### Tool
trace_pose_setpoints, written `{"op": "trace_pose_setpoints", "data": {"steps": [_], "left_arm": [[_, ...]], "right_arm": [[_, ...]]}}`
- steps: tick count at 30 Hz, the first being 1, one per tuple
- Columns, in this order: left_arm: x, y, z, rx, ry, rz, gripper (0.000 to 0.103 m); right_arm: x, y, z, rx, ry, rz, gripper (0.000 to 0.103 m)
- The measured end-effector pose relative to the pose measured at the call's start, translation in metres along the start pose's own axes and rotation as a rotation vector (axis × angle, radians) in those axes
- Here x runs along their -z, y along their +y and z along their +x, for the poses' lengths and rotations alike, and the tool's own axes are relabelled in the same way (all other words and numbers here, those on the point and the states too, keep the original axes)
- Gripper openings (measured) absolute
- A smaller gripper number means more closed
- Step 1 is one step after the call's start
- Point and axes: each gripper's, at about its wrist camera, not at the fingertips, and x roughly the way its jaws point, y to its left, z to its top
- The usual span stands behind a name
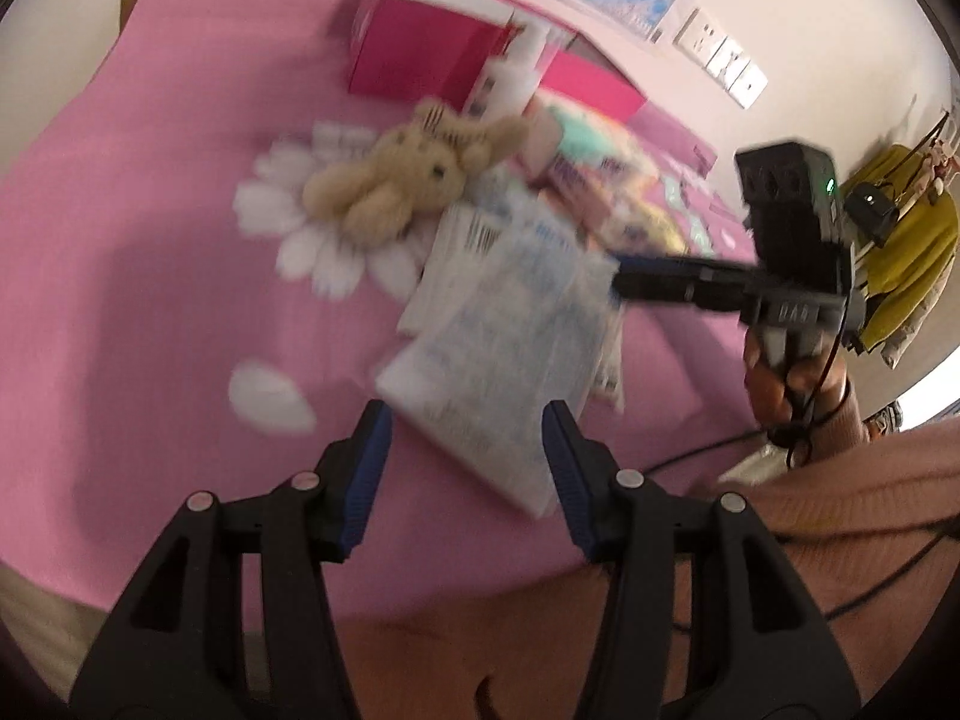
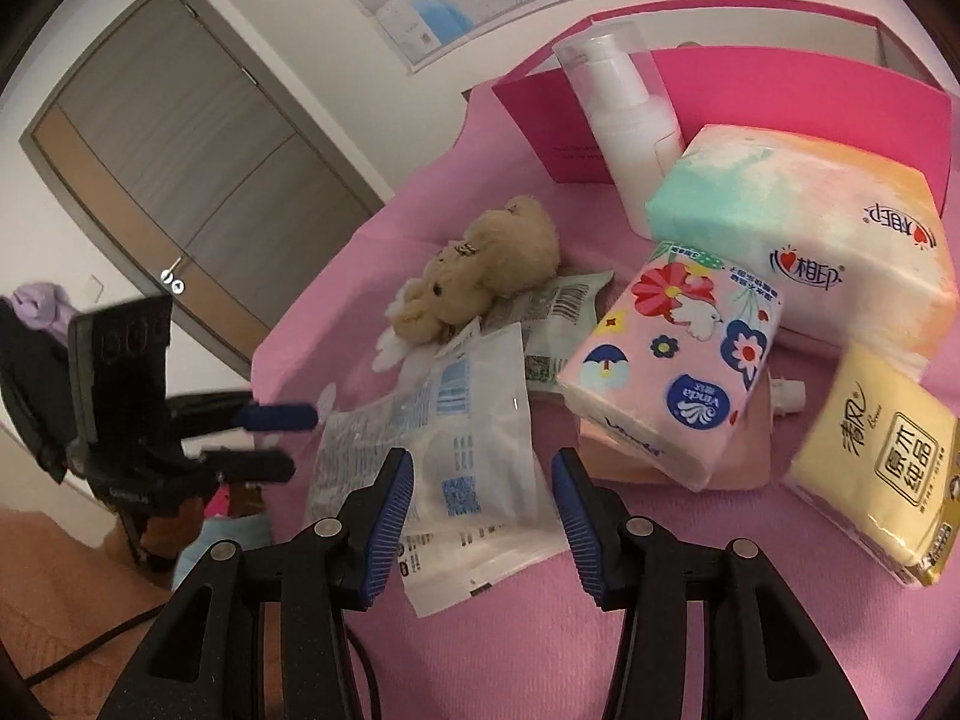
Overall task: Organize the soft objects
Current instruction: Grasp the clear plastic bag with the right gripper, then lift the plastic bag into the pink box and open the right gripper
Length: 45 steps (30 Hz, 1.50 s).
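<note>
One beige plush bear [image 2: 486,267] lies far on the pink-covered counter [image 2: 690,630], touching the flat clear plastic packets [image 2: 456,438] (at least three, overlapping). Three soft tissue packs sit to the right: a pastel one [image 2: 804,228], a pink floral one [image 2: 678,360] and a yellow one [image 2: 882,456]. One white pump bottle [image 2: 624,120] stands before the open magenta box [image 2: 780,90], whose contents are hidden. Only the right wrist view shows the packs sharply; the left view is blurred. The left gripper [image 1: 465,420] and right gripper [image 2: 483,468] both hold jaws wide apart, gripping nothing.
</note>
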Motion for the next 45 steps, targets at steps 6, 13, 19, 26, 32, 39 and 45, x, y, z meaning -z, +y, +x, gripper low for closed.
{"op": "trace_pose_setpoints", "data": {"steps": [6,13,19,26,32,39,45], "left_arm": [[0.011,-0.009,0.006,0.066,0.035,0.007,0.055],[-0.002,-0.017,0.013,0.019,0.000,0.013,0.046],[-0.020,-0.024,0.009,0.018,-0.044,0.033,0.041],[-0.057,-0.048,0.005,0.046,-0.105,0.123,0.041],[-0.095,-0.068,0.002,0.050,-0.156,0.180,0.041],[-0.150,-0.095,-0.001,0.029,-0.215,0.256,0.041],[-0.199,-0.108,0.009,0.004,-0.233,0.276,0.041]], "right_arm": [[0.002,0.000,0.004,0.013,-0.005,-0.011,0.031],[0.005,0.003,-0.011,-0.017,-0.046,-0.022,0.027],[0.008,0.007,-0.031,-0.022,-0.102,-0.026,0.022],[0.010,0.003,-0.070,0.017,-0.204,-0.012,0.021],[0.005,-0.001,-0.104,0.075,-0.282,0.001,0.021],[-0.013,-0.009,-0.139,0.143,-0.368,0.001,0.021],[-0.044,-0.023,-0.151,0.163,-0.432,0.019,0.021]]}}
